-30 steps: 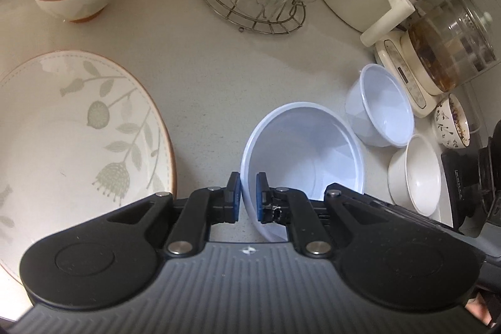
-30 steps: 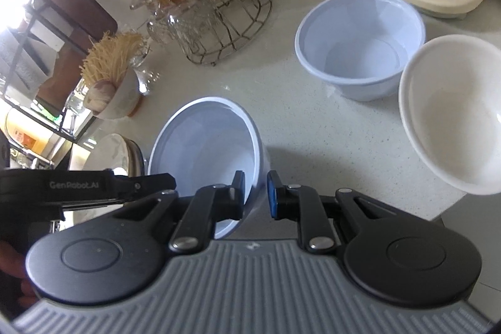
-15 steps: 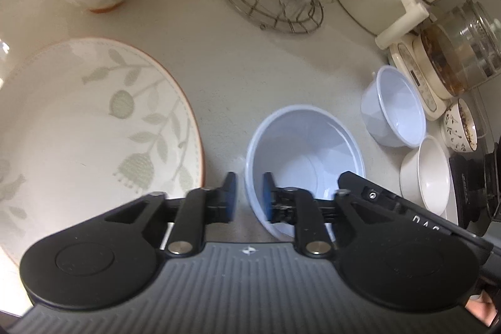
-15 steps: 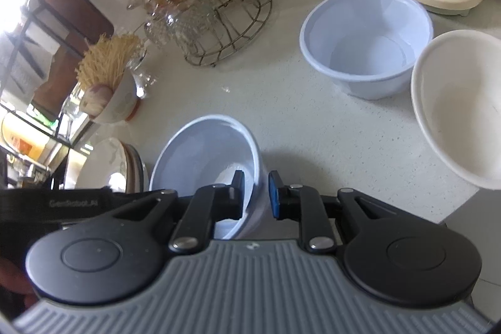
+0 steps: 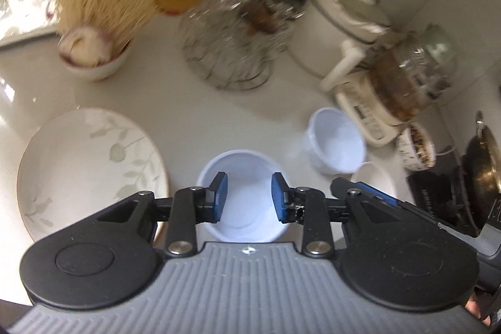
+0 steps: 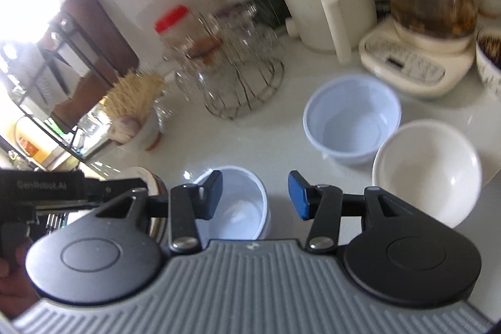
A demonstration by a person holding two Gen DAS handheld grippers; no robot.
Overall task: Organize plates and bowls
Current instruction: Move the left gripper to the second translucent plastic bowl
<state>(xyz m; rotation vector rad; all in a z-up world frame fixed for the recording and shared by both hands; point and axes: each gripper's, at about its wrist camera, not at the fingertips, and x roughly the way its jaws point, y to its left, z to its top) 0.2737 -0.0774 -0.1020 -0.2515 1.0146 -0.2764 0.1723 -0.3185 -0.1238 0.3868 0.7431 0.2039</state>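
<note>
Now both claws hang spread and empty over the pale blue plastic bowl [image 5: 242, 196], upright on the white counter [image 5: 194, 114] beside the leaf-patterned white plate [image 5: 90, 164].
Left gripper [image 5: 249, 199], right gripper [image 6: 255, 196]: neither grips. Two blue bowls show, the second [image 6: 352, 117] touching one plain white bowl [image 6: 427, 169], likely awaiting nesting.

The near rim of the pale blue bowl [image 5: 241, 199] is hidden behind the left gripper's [image 5: 249, 197] body in the left wrist view. Motion blur smears the glass cups on the wire rack [image 5: 231, 42] and the glass kettle [image 5: 413, 77]. The white bowl [image 5: 372, 180] is mostly covered by the right gripper [image 6: 255, 194]. The pan [image 5: 483, 174] is cut off at the picture's edge.
</note>
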